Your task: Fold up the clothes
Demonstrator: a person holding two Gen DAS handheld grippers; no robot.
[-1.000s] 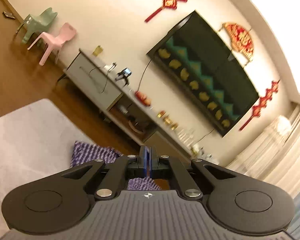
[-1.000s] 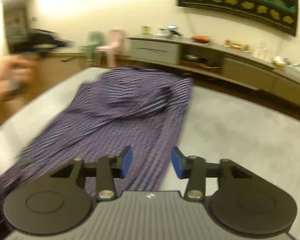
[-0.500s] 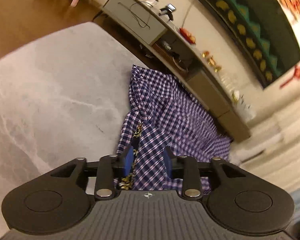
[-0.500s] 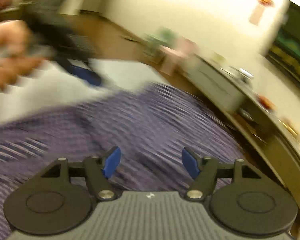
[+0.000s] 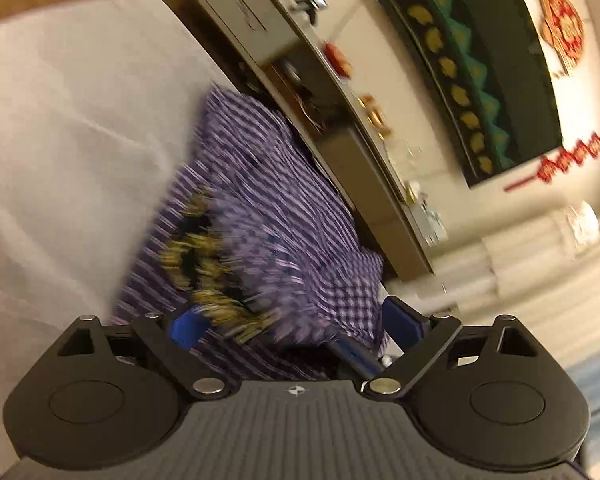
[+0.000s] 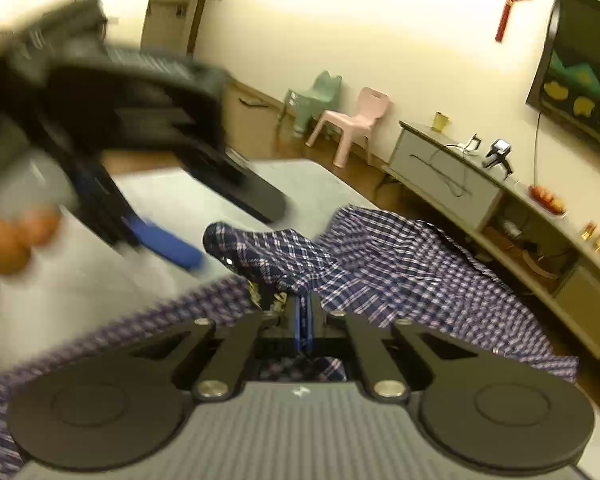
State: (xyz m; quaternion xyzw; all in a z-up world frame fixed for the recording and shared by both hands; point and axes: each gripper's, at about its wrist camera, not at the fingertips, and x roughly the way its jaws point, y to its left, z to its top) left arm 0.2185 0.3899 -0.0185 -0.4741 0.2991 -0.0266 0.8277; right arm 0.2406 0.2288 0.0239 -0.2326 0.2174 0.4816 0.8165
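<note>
A purple and white plaid shirt [image 5: 268,208] lies crumpled on a pale grey marbled table [image 5: 60,120]; a dark yellow-patterned lining shows near its collar. My left gripper [image 5: 296,326] is open, its blue pads spread wide just over the shirt's near edge. In the right wrist view the shirt [image 6: 412,264] spreads to the right, and my right gripper [image 6: 302,312] is shut on a bunched fold of the shirt near the collar. The left gripper [image 6: 168,246] shows there too, blurred, at the left above the table [image 6: 172,208].
A long grey TV cabinet [image 6: 480,188] with small items runs beyond the table's far edge. A wall TV [image 5: 480,60] and red ornaments hang above it. A pink chair [image 6: 356,124] and a green chair [image 6: 316,96] stand on the wooden floor.
My left gripper opened and dropped toward the shirt's collar area. My right gripper went from open to shut on a fold of the shirt.
</note>
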